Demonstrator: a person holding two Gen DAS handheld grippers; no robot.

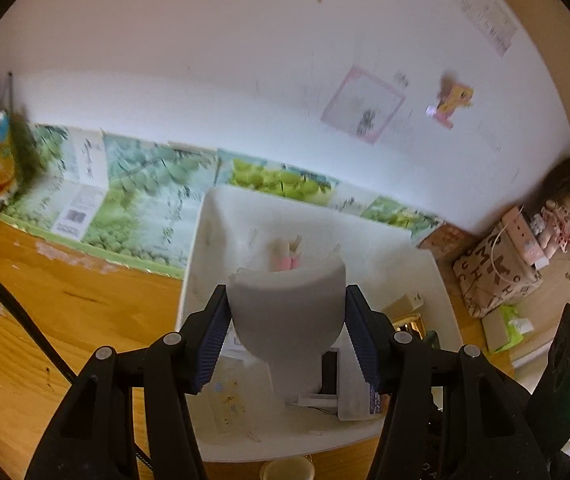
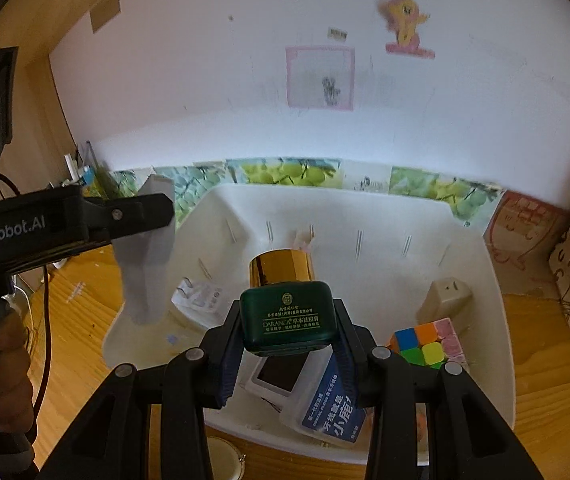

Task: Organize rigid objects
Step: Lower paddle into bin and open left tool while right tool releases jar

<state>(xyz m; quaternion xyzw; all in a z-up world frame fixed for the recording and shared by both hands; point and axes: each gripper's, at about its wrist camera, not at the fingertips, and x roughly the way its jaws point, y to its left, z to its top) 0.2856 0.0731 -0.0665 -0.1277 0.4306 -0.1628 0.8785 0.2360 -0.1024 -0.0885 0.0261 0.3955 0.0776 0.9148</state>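
While the left gripper (image 1: 287, 320) clamps a stiff, light-looking grey curved plastic piece (image 1: 289, 312) mid-frame above the white plastic bin (image 2: 485, 280), the right gripper (image 2: 291, 330) pinches a dark green gold-capped jar (image 2: 285, 316) by its smooth, probably slippery sides.
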